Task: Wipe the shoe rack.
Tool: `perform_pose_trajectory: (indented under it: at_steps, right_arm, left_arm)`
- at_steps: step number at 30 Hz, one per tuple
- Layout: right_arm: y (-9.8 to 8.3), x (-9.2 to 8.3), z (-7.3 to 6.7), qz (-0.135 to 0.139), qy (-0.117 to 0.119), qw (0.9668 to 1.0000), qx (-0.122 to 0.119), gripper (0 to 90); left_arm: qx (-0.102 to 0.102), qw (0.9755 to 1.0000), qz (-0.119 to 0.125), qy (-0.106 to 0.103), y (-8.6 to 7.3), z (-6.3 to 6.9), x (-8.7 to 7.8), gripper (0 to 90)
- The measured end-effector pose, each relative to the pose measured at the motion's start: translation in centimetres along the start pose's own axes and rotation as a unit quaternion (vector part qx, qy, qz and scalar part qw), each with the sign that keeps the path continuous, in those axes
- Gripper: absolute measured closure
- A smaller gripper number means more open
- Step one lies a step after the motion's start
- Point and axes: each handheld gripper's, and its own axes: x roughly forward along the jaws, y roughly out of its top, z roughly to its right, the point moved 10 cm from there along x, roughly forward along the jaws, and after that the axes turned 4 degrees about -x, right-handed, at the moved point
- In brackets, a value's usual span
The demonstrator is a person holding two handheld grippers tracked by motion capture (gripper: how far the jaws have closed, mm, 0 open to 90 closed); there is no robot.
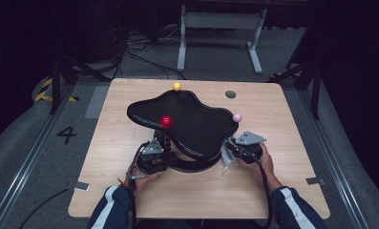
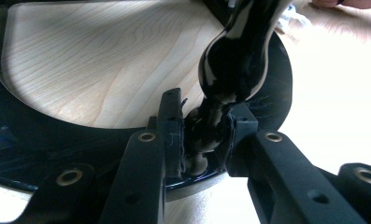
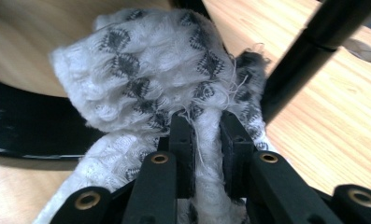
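— What sort of place is this?
— A recording lab or studio. A bare wooden table (image 1: pixel 196 191) stands on grey carpet, with black curtains around it.
— Anything else?
— Loose cables (image 1: pixel 134 50), hazard tape (image 1: pixel 46 90), and a floor marking "4" (image 1: pixel 66 134).

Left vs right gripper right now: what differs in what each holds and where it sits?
The left gripper is shut on the glossy black stem of the stand; the right gripper is shut on a white patterned cloth. The stem is rigid and shiny; the cloth is soft and bunched. In the high view, left sits at the stand's near-left, right at its near-right edge. Both have jaws clamped on something.
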Motion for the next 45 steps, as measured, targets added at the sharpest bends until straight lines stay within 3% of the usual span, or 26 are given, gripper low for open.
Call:
perform_pose_trajectory:
  at_steps: [7,18,24,30,37,40,43,45]
  right_arm:
    - [0.4,-0.3,-1.6,0.004,0.024,0.9996,-0.013,77.5]
    - [2.3,-0.3,-7.4,0.026,0.083,0.995,-0.05,76.8]
    - [2.9,-0.3,-9.3,0.03,0.086,0.993,-0.075,76.9]
    - [2.5,-0.5,-8.3,0.025,0.083,0.9938,-0.069,76.8]
    - [0.8,-0.6,-3.2,0.002,0.021,0.9993,-0.031,76.6]
    - [-0.1,-0.7,-1.9,-0.016,-0.004,0.9993,-0.033,76.4]
    - [-0.2,-0.9,-1.9,-0.017,0.003,0.9995,-0.027,77.0]
    - [0.2,-1.1,-3.1,-0.01,0.024,0.9992,-0.029,77.4]
  left_arm:
    - [-0.001,1.0,0.0,0.001,0.0,0.0,0.0,73.5]
    - [-0.002,1.0,0.0,0.001,0.0,0.0,0.0,73.5]
    - [0.0,1.0,0.0,0.001,0.0,0.0,0.0,73.5]
    - [0.0,1.0,0.0,0.002,0.0,0.0,0.0,73.4]
    - [0.002,1.0,-0.002,0.001,-0.1,0.0,-0.1,73.3]
    - [0.003,1.0,-0.005,-0.002,-0.1,0.2,-0.1,73.0]
    - [0.004,1.0,-0.002,-0.002,-0.1,0.2,-0.1,72.9]
    - [0.003,1.0,-0.002,-0.002,-0.1,0.2,-0.1,72.9]
